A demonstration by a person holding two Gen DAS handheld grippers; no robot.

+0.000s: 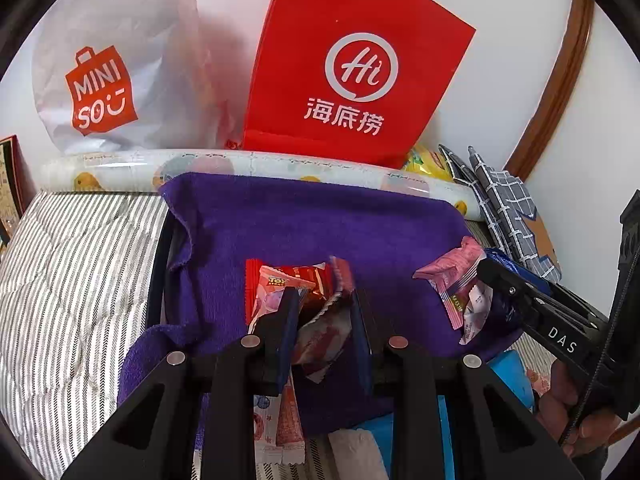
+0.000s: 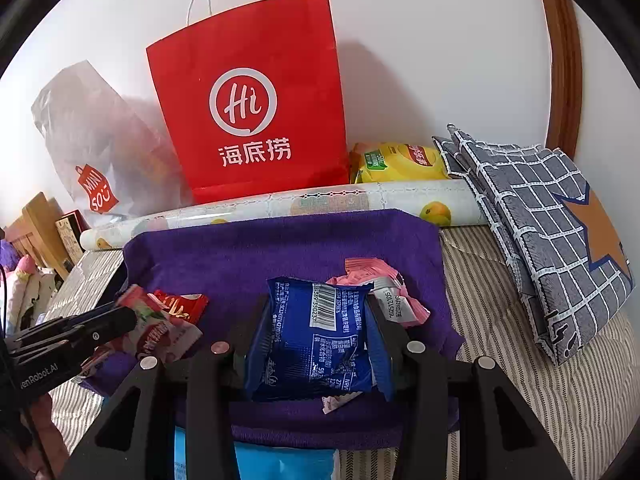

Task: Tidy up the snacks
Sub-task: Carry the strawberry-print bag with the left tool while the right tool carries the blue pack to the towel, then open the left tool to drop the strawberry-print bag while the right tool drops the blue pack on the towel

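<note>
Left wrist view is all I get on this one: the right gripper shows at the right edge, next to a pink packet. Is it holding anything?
Observer: Yes. The right gripper is shut on a blue packet, barcode side facing its camera, above the purple towel.
Operator: So the pink packet isn't in its grip?
Observer: No. The pink packet lies on the towel beyond the blue one, outside the fingers.
</note>
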